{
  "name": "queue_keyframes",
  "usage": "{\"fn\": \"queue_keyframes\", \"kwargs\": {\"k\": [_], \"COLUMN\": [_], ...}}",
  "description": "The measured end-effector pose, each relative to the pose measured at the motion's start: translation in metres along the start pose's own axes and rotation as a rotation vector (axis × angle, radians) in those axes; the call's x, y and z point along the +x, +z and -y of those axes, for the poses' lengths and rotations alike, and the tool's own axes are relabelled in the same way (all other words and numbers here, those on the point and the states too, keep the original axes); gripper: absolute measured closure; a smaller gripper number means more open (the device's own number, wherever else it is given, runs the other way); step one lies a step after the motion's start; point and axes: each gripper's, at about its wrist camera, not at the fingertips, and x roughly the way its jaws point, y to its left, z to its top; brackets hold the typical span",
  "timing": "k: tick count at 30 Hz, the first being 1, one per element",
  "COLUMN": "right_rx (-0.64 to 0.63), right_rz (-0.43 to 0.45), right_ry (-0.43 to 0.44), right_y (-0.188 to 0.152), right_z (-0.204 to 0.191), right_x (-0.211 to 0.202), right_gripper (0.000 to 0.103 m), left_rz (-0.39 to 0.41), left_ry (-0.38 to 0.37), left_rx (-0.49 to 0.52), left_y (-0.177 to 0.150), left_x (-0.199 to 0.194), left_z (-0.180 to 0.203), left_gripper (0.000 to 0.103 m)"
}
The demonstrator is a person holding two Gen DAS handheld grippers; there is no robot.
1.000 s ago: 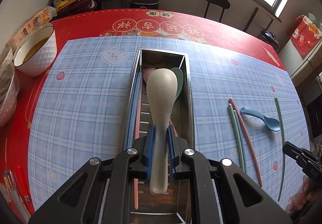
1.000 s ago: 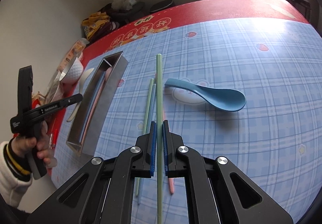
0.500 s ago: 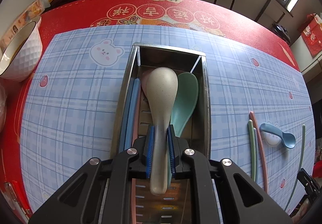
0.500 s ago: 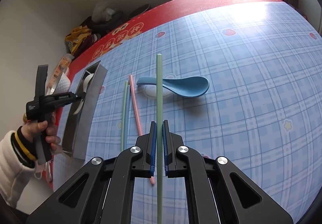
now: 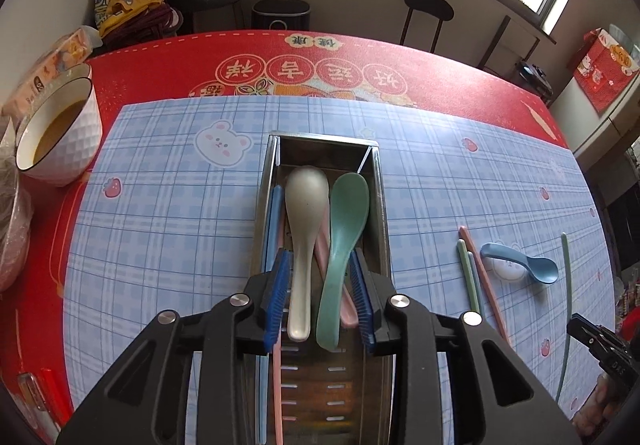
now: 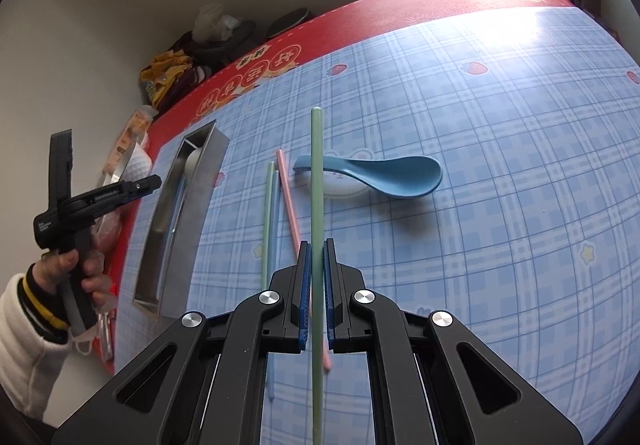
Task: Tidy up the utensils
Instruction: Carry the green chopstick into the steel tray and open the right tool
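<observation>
A steel tray (image 5: 324,137) lies lengthwise on the blue checked mat. A beige spoon (image 5: 302,213) rests in it beside a green spoon (image 5: 346,213), with a pink spoon partly under them and blue and pink chopsticks along the left wall. My left gripper (image 5: 319,255) hovers over the spoon handles with its jaws opening; the pads touch nothing. My right gripper (image 6: 316,245) is shut on a green chopstick (image 6: 317,205), which it holds above the mat. A blue spoon (image 6: 384,175), a pink chopstick (image 6: 288,205) and a light green chopstick (image 6: 267,225) lie beyond it.
A white bowl (image 5: 60,133) with brown liquid stands on the red tablecloth at the far left, with packets behind it. In the right wrist view a hand in a white sleeve holds the left gripper (image 6: 120,191) beside the tray (image 6: 200,197). A stool stands beyond the table.
My left gripper has let go of the beige spoon, which now lies in the tray beside the green spoon, and has drawn back a little. The right gripper keeps its hold on the green chopstick.
</observation>
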Motion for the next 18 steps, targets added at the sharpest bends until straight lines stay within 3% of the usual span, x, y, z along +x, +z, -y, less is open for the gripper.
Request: {"fn": "queue_keyframes", "kwargs": {"k": [4,8,11,18], "right_rx": [-0.005,0.005,0.015,0.051], "right_rz": [-0.012,-0.025,-0.040,-0.052], "right_ry": [0.033,0.060,0.070,0.100], "right_y": [0.003,0.006,0.008,0.014], "right_z": [-0.016,-0.031,-0.043,-0.077], "right_x": [0.006,0.014,0.024,0.047], "right_gripper": [0.097,0.097,0.097,0.097], "left_rz": [0.057,0.113,0.125,0.152], "left_ry": [-0.003,0.029,0.040,0.035], "left_rx": [0.012,-0.008,-0.003,-0.017], "left_y": [-0.016,-0.030,-0.037,-0.051], "left_x": [-0.029,-0.057,-0.071,-0.088], "left_z": [-0.003,-0.012,-0.020,-0.042], "left_gripper": [0.047,0.012,0.007,0.006]}}
